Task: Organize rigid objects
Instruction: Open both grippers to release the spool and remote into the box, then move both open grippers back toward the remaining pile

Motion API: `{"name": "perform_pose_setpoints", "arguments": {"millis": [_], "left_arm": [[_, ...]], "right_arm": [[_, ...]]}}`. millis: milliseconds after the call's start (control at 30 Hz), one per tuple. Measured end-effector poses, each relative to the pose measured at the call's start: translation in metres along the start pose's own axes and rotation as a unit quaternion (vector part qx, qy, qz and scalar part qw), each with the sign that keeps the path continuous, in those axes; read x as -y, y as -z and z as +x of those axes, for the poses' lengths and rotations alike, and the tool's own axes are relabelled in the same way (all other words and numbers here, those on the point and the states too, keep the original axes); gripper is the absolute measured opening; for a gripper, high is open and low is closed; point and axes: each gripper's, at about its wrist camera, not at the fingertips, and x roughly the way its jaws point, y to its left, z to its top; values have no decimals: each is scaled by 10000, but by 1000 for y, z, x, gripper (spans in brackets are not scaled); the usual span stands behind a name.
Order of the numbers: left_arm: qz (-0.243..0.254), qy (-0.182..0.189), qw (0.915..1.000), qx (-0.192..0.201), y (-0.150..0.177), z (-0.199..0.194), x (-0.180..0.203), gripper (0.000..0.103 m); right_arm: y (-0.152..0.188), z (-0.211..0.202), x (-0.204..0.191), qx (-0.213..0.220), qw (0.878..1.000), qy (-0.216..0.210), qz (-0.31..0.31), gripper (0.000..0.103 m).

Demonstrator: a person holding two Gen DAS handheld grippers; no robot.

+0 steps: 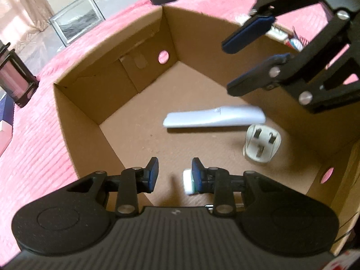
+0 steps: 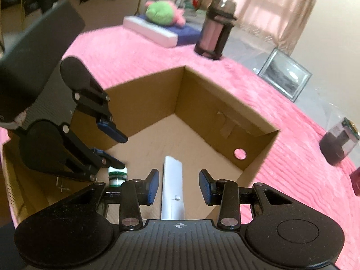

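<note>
An open cardboard box [image 1: 108, 103] [image 2: 225, 103] stands on a pink rug. On its floor lie a white remote [image 1: 213, 118] [image 2: 172, 180], a white three-pin plug [image 1: 262, 144] and a small white and green jar [image 1: 187, 184] [image 2: 118, 175]. My left gripper [image 1: 174, 175] [image 2: 121, 149] reaches low into the box; its jaws stand a little apart with nothing between them, and the jar lies just under its right finger. My right gripper [image 2: 178, 187] [image 1: 226, 67] hovers open above the remote, holding nothing.
Around the box on the rug [image 1: 40, 146] stand a black lantern [image 1: 15, 76] [image 2: 216, 29], a leaning picture frame [image 1: 76, 22] [image 2: 285, 76] and a dark jar [image 2: 337, 144]. A green plush toy [image 2: 162, 11] rests on a white and blue box beyond the rug.
</note>
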Motion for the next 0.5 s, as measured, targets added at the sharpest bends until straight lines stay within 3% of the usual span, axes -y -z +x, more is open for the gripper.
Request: {"name": "perform_pose_setpoints", "arguments": {"millis": [200, 500], "left_arm": [[-363, -137, 9976, 576, -3, -36, 6, 28], [-1047, 24, 9843, 1418, -9, -95, 44, 27]], "right_arm": [[11, -46, 7, 558, 9962, 45, 669, 35], [51, -121, 14, 1227, 9789, 267, 1614, 35]]}}
